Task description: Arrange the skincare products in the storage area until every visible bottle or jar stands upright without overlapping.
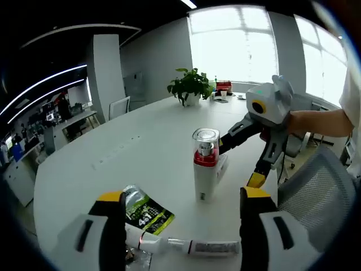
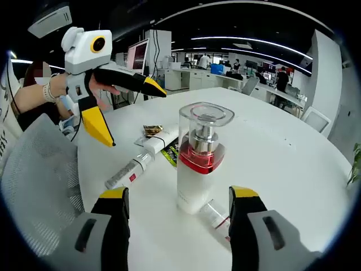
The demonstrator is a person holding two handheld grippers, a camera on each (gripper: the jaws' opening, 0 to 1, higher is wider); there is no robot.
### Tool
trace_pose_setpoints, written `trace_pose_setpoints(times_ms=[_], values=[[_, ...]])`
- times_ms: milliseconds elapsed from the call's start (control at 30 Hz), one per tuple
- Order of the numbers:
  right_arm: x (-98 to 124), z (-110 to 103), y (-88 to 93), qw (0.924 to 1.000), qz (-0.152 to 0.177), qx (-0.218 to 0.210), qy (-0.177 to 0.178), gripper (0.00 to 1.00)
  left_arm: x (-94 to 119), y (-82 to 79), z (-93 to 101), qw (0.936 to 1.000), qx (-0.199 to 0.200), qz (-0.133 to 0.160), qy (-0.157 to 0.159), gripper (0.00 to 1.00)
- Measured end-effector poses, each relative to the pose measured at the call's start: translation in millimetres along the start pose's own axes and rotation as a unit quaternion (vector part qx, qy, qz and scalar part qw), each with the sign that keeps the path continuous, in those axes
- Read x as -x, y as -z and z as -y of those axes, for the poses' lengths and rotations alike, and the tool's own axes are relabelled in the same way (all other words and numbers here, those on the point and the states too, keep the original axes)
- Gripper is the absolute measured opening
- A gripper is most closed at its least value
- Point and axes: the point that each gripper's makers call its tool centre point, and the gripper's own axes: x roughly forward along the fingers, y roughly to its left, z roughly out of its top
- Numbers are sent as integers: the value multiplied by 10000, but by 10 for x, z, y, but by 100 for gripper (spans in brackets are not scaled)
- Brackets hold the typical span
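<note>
Pump bottle upright on white table [image 1: 113, 164]; both my tongs open, holding nothing.

L gripper view: my left gripper [image 1: 183, 226] has jaws spread wide w/ nothing between the tips; just beyond them a white tube [image 1: 186, 246] lies flat beside a green sachet [image 1: 148, 213]. The pump bottle [image 1: 205, 164], white body w/ red collar & clear cap, stands upright past the tube; a smaller tube [image 1: 222, 165] lies against its base. R gripper view: my right gripper [image 2: 177, 209] is also wide open & empty, its tips either side of the bottle's base, contact unclear. Potted plant [image 1: 190, 86] at the far edge.
</note>
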Motion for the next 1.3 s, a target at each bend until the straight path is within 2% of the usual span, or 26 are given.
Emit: trace_pose_setpoints(times_ms=[400,633,833,1033,1300], values=[[187,-144,-142,9999,-35,66,113,81,460,147,-124,9992,238,-31,-318,99],[213,-211,-252,9996,3,157,225,83,688,218,-182,9974,499,73,-509,99],[203,-330,-252,9994,-113,148,291,88,831,314,-207,9958,675,27,-620,99],[253,-464,-254,9992,-160,-32,360,94,945,411,-188,9957,684,-93,-623,99],[334,-603,-273,9979,-179,-203,593,99,1147,549,-321,9954,651,-203,-668,99]])
